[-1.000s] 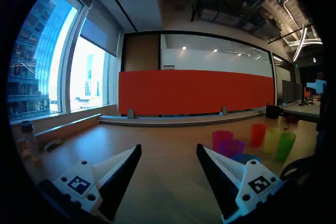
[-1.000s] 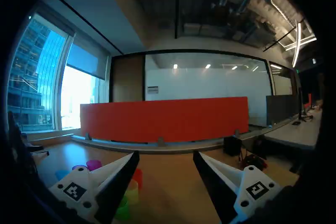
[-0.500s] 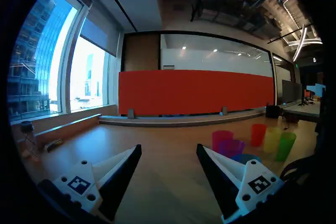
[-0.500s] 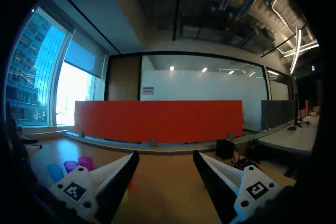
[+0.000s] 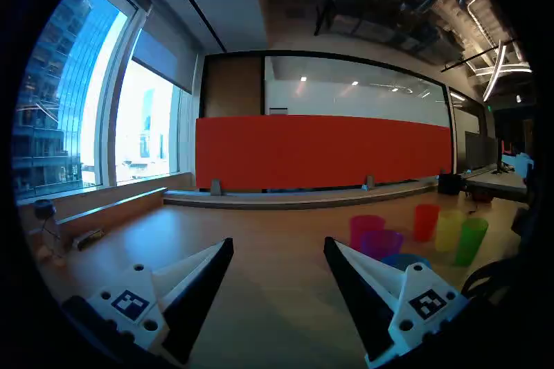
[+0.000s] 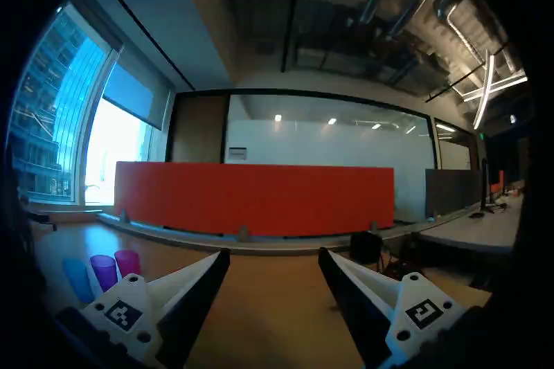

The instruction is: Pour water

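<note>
In the left gripper view several coloured plastic cups stand on the wooden table (image 5: 277, 300), ahead and to the right: pink (image 5: 365, 226), purple (image 5: 384, 242), red (image 5: 426, 221), yellow (image 5: 449, 229) and green (image 5: 472, 239). A blue cup (image 5: 405, 259) is partly hidden behind my right-hand finger. My left gripper (image 5: 278, 240) is open and holds nothing, short of the cups. In the right gripper view blue (image 6: 75, 279), purple (image 6: 104, 271) and pink (image 6: 127, 262) cups stand at the far left. My right gripper (image 6: 273, 252) is open and holds nothing, to the right of them.
A long orange divider panel (image 5: 322, 151) runs along the table's far edge. Tall windows (image 5: 69, 120) line the left side. A black box (image 6: 363, 247) with cables sits near the divider, and another desk (image 6: 478, 227) stands to the right.
The right gripper's view has swung away from the cups: they slid left, and the red, yellow and green ones passed out of sight behind its left finger. The left gripper held still.
</note>
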Available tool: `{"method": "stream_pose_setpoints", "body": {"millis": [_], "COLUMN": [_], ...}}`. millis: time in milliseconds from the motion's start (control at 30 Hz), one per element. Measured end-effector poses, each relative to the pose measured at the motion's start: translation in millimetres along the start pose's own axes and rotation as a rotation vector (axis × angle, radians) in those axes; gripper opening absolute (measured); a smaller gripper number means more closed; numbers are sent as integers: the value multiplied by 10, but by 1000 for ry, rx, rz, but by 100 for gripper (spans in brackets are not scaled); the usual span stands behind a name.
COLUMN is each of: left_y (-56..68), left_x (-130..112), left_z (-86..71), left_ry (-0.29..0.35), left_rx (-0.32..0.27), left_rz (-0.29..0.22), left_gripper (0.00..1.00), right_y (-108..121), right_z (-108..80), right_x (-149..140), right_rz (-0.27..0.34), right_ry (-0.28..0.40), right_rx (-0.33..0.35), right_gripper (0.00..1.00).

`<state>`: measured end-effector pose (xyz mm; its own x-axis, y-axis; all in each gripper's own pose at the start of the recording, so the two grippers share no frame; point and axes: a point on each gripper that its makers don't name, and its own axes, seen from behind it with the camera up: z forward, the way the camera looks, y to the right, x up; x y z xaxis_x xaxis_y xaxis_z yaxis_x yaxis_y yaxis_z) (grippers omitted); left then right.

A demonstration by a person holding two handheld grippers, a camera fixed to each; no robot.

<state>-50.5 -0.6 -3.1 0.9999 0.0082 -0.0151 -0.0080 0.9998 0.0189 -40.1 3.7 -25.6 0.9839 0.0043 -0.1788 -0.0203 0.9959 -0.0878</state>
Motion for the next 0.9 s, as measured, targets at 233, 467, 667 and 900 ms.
{"method": "stream_pose_setpoints", "body": {"millis": [233, 467, 667, 900], "left_y": [-3, -7, -2, -4], "left_x": [0, 1, 1, 0], "left_z": [-4, -9, -3, 0], "left_ry": [0, 0, 0, 0], "left_rx": [0, 0, 0, 0], "left_rz": [0, 0, 0, 0], "left_gripper": [97, 97, 97, 97], "right_y": [-100, -137, -110, -100], "right_z": [16, 34, 27, 35], "right_x": [-227, -360, -470, -540], "right_rz": [25, 46, 46, 48], "right_ry": [-28, -45, -65, -80], "right_rx": [7, 3, -6, -5], "right_gripper": [99, 99, 99, 99]}}
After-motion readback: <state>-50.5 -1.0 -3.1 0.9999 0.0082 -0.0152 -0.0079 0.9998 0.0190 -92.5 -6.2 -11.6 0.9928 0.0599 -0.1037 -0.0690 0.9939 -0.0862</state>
